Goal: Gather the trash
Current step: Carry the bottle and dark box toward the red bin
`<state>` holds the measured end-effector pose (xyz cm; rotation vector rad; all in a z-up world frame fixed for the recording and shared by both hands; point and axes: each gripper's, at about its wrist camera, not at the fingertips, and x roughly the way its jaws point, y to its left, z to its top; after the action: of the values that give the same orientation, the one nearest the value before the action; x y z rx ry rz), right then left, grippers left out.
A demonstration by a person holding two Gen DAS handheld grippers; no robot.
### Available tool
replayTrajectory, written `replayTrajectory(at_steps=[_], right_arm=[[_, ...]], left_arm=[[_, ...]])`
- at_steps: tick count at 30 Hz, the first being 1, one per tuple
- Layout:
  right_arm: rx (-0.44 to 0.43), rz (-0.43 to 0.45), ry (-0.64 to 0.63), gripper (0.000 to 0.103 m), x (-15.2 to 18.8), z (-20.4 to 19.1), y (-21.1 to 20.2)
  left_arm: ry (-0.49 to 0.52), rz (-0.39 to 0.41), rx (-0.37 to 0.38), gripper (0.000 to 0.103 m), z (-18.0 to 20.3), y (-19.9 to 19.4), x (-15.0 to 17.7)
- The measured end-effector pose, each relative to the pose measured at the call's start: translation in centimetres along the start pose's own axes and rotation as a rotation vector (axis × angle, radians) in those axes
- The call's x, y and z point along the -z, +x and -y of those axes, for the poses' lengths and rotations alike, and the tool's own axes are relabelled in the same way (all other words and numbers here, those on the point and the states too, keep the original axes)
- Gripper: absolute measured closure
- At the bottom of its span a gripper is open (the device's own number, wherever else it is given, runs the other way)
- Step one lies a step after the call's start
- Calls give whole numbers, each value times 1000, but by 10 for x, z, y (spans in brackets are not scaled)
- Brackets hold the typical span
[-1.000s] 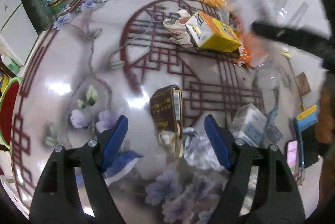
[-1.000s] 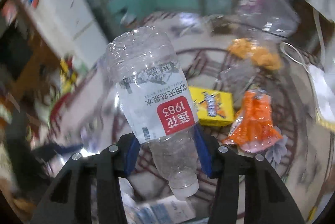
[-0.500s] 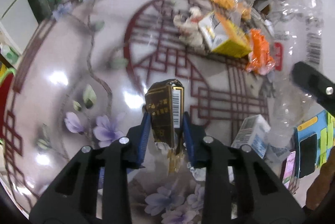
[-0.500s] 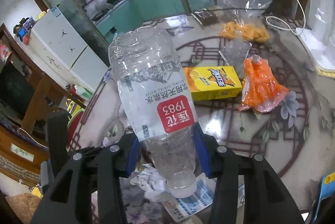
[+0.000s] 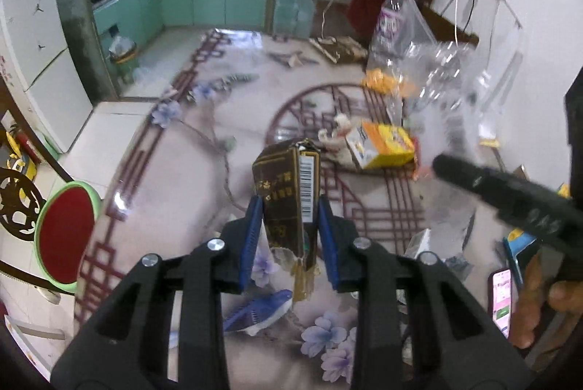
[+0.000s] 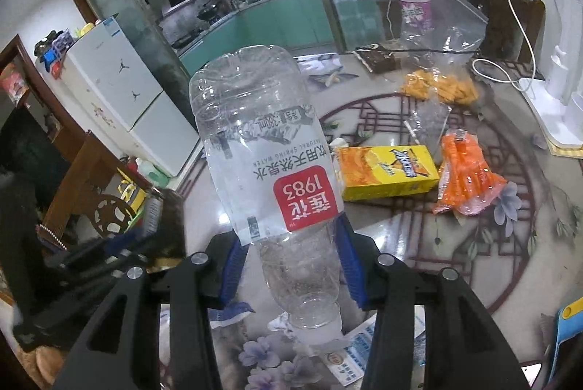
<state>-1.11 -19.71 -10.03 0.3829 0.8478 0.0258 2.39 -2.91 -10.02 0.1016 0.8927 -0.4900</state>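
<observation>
Trash fills both grippers. A dark brown paper carton point(image 5: 288, 193) with a white barcode strip stands upright at the centre of the left wrist view, pinched low on its sides between the blue pads of the left gripper point(image 5: 290, 237), raised off the flower-patterned glass table point(image 5: 175, 178). Its bottom end is torn and ragged, hanging below the pads.

In the right wrist view, a clear, empty plastic water bottle point(image 6: 269, 178) with a red-and-white label sits mouth-down, its neck and shoulder clamped between the pads of the right gripper point(image 6: 291, 266); its base points toward the upper centre of the frame and leans slightly left. In the left wrist view the right gripper's black body crosses the right edge, angled up to the left, with the person's fingers point(image 5: 535, 309) wrapped behind it at lower right.

Lying on the table, right of centre in the right wrist view, are a yellow drink carton point(image 6: 386, 171) and, just to its right, a crumpled orange plastic wrapper point(image 6: 466, 175).
</observation>
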Motion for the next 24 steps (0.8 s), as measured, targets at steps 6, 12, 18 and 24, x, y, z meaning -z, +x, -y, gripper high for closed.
replayTrajectory(at_steps=[6, 12, 18, 24], right_arm=[[-11, 1, -25, 58, 2, -21, 2], [1, 14, -44, 58, 2, -40, 1], [10, 14, -25, 58, 4, -58, 11], [12, -3, -37, 58, -1, -96, 35]], left_arm=[[-12, 51, -3, 73, -14, -24, -4], [-27, 78, 5, 73, -33, -35, -5], [-25, 84, 2, 73, -62, -41, -4], [-35, 93, -15, 73, -106, -47, -4]])
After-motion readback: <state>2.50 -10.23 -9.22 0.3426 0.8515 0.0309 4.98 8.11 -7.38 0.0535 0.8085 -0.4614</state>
